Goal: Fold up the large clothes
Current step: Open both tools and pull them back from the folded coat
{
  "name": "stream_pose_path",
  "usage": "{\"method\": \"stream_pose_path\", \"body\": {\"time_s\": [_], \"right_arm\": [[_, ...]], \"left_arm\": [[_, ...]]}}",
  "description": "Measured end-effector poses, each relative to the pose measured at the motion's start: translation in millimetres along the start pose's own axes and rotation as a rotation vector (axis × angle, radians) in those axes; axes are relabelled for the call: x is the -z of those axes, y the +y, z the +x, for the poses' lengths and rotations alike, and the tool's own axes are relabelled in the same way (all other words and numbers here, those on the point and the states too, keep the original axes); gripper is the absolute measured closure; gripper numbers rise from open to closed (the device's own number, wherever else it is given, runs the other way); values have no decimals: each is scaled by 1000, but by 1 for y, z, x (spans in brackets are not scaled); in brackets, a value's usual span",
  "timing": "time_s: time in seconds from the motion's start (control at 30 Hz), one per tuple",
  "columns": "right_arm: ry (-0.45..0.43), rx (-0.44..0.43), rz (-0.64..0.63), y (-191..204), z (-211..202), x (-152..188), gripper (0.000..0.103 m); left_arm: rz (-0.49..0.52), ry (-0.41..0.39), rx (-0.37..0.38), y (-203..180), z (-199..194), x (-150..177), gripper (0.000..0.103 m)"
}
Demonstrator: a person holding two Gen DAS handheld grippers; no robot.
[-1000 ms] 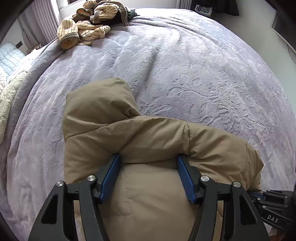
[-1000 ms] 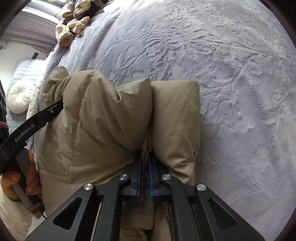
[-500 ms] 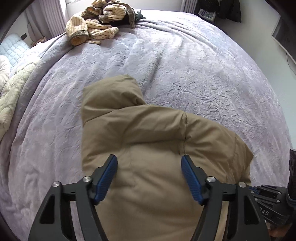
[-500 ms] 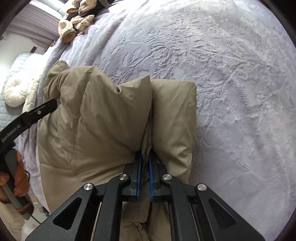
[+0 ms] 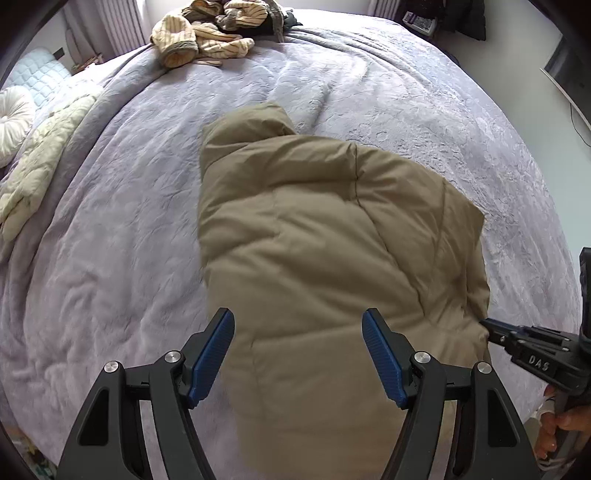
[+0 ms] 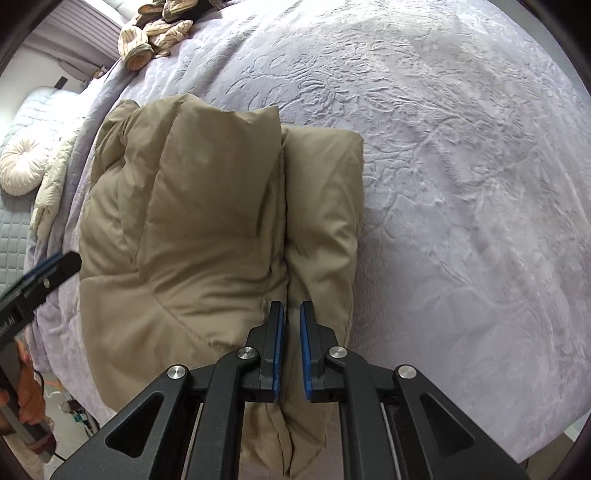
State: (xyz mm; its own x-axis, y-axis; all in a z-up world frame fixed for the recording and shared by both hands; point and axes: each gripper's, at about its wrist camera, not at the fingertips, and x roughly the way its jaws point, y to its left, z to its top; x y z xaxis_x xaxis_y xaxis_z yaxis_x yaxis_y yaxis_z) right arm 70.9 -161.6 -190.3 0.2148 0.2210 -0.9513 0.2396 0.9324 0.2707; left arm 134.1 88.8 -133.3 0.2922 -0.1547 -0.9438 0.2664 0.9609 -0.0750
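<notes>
A tan puffer jacket (image 5: pixel 317 240) lies folded on the lavender bedspread (image 5: pixel 110 206), hood pointing away; it also shows in the right wrist view (image 6: pixel 207 229). My left gripper (image 5: pixel 297 328) is open and empty, hovering over the jacket's near part. My right gripper (image 6: pixel 291 314) has its jaws a narrow gap apart at the jacket's near right edge, with fabric under them; I cannot tell if any is pinched. It shows at the right in the left wrist view (image 5: pixel 524 343).
A pile of striped beige clothes (image 5: pixel 207 33) lies at the bed's far end. A cream quilt (image 5: pixel 33 166) and a round white cushion (image 5: pixel 11 122) sit at the left. The bed's near edge drops off at the right (image 6: pixel 554 435).
My left gripper let go of the jacket and pulled back and up. My right gripper's jaws parted slightly from the fabric. The jacket settled flatter on the bed.
</notes>
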Motion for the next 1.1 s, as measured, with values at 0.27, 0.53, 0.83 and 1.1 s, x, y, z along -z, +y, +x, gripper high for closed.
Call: {"method": "stream_pose_path", "body": {"time_s": [0.27, 0.53, 0.83, 1.1], "right_arm": [[-7, -5, 2, 10, -29, 25, 93], [2, -15, -6, 27, -44, 41, 93], [-43, 16, -37, 46, -68, 47, 45], [-170, 87, -112, 73, -111, 47, 19]], "left_arm": [[-29, -19, 19, 11, -23, 20, 8], [-71, -19, -41, 23, -37, 35, 0], [-141, -50, -49, 48, -58, 42, 0], [-132, -96, -66, 41, -94, 52, 0]]}}
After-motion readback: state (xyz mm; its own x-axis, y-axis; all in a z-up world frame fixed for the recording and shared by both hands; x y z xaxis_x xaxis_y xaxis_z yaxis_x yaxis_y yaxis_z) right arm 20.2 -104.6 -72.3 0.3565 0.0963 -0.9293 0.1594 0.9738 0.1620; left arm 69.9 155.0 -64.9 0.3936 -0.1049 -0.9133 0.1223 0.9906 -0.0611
